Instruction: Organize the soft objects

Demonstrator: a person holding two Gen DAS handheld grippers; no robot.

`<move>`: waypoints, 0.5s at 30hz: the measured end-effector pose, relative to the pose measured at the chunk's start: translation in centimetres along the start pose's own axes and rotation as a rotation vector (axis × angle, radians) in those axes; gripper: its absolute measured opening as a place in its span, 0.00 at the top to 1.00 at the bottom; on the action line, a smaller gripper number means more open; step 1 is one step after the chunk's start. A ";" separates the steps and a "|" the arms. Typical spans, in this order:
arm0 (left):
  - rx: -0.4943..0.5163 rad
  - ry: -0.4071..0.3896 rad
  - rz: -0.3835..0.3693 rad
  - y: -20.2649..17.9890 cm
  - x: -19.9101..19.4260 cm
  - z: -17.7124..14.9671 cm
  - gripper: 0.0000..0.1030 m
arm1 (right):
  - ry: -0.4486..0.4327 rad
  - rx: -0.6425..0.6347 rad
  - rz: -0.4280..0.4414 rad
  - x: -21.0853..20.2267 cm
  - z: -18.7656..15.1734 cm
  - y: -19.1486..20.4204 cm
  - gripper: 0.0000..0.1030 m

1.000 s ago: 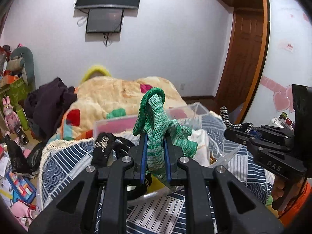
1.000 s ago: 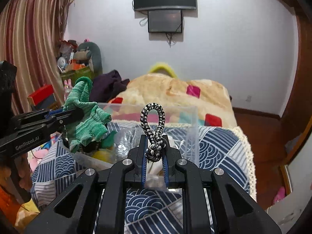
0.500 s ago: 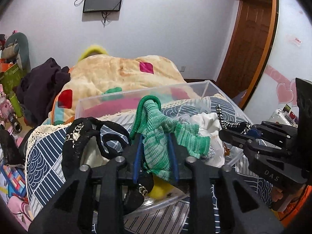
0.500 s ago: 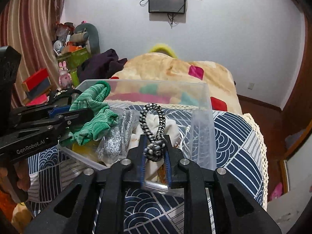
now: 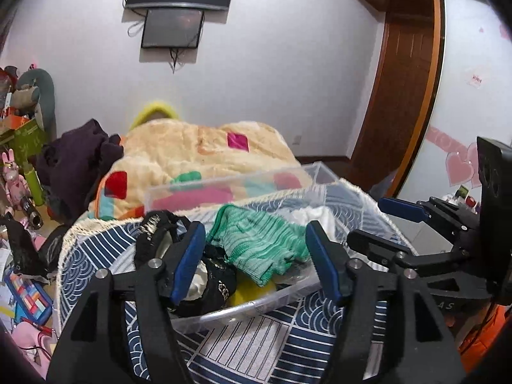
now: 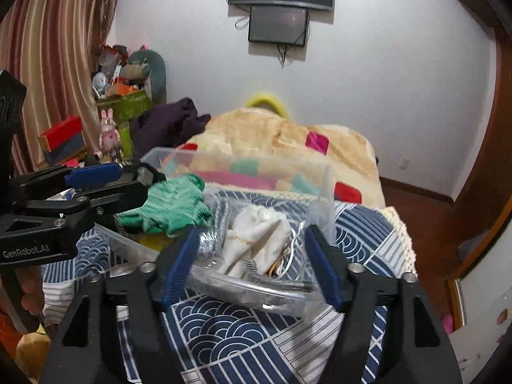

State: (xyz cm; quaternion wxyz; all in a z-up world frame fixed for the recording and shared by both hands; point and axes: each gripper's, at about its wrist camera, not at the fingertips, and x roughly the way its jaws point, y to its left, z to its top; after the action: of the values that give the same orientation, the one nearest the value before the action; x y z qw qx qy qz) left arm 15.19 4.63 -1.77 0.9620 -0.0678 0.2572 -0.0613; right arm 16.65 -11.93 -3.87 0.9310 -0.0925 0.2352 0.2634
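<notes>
A clear plastic box (image 5: 243,310) sits on the blue patterned bedspread; it also shows in the right wrist view (image 6: 243,166). A green knitted glove (image 5: 262,243) lies on top of the items in it, also seen from the right (image 6: 172,204). A black strap (image 5: 153,233), a white cloth (image 6: 252,240) and a silver item (image 6: 208,243) lie in the box too. My left gripper (image 5: 256,259) is open and empty just in front of the glove. My right gripper (image 6: 249,262) is open and empty over the box's near edge. The black-and-white cord is not in sight.
A beige blanket (image 5: 198,153) with coloured patches lies behind the box. Dark clothes (image 5: 80,160) are piled at the left. Toys and boxes (image 6: 121,96) crowd the far left. A wooden door (image 5: 400,96) stands at the right.
Both grippers opened. The green glove dropped from the left gripper into the box, and the black-and-white cord left the right gripper. Both grippers drew back a little.
</notes>
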 end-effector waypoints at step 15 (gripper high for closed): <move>0.030 -0.191 0.016 -2.4 -9.2 -0.4 0.15 | -0.238 0.051 0.035 -8.5 0.4 0.5 0.20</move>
State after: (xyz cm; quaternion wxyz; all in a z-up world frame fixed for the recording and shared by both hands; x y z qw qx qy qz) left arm 6.89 3.59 2.77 0.9835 -0.0566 0.1640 -0.0509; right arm 10.17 -15.21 0.55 0.9497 -0.0331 0.1314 0.2825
